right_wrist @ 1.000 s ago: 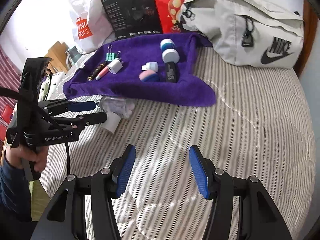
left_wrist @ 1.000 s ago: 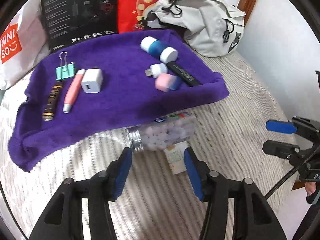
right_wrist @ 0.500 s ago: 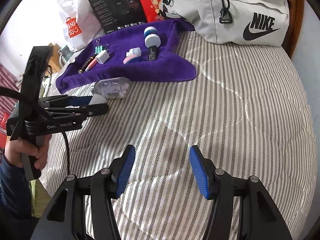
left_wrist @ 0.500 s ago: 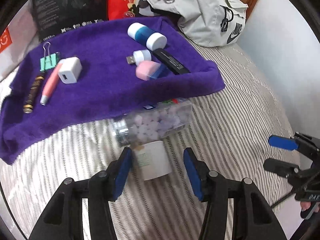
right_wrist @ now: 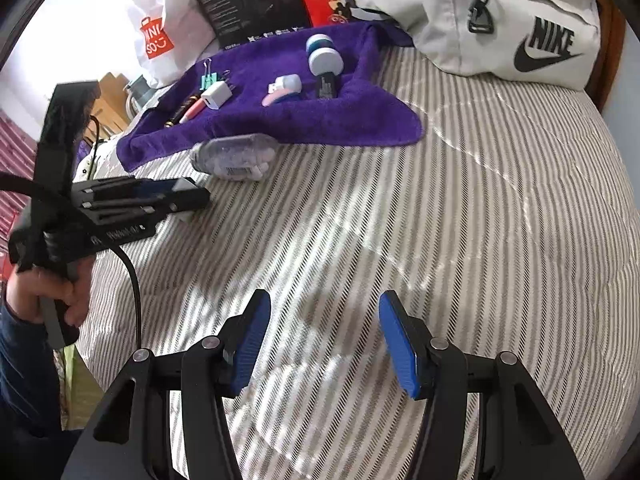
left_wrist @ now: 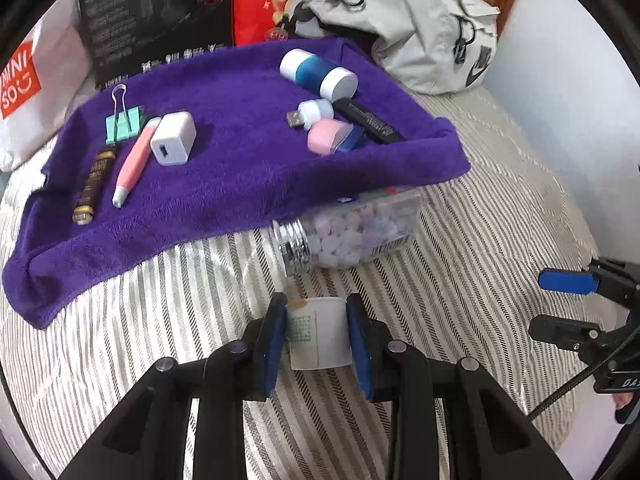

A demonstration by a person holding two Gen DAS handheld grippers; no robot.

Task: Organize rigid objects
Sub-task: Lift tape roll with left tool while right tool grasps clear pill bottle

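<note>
Clamping down on a small white bottle [left_wrist: 318, 332], the left gripper [left_wrist: 318, 334] has its blue pads pressed against both sides, low over the striped bed [right_wrist: 440, 220]. Just ahead, a clear jar of white pellets [left_wrist: 352, 232] lies on its side, touching the front edge of the purple towel [left_wrist: 240, 160]. On that towel: a white charger cube [left_wrist: 173, 143], a pink pen [left_wrist: 134, 160], a green binder clip [left_wrist: 122, 122] and a blue-and-white container [left_wrist: 318, 74]. The right gripper [right_wrist: 324, 340] hovers off to the side, jaws spread wide, nothing between them.
</note>
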